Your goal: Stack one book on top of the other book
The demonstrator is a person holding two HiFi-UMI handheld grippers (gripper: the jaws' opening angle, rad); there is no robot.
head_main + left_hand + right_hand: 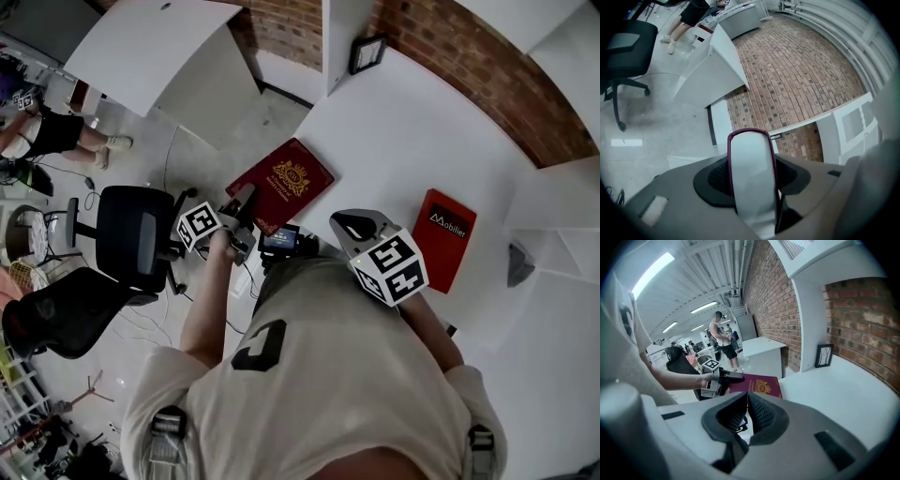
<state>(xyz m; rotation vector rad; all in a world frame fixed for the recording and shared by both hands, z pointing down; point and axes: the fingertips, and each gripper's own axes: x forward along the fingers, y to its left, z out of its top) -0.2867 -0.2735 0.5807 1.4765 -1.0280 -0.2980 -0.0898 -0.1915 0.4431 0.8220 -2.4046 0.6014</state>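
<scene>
Counter (403,103): white, carries both books.
Maroon book (281,183): at the counter's left corner, with its near end past the edge.
Red book (445,239): by the front edge, well apart to the right, long axis running away from the person.
Left claw (246,208): clamped on the maroon book's near end.
Right claw (354,225): closed, empty, nearer the red book.

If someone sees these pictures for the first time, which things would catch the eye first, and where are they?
First comes the maroon book with a gold crest, at the left end of the white table, its near edge gripped by the left gripper. Then comes the bright red book, lying flat further right beside the right gripper, whose fingers hold nothing.
</scene>
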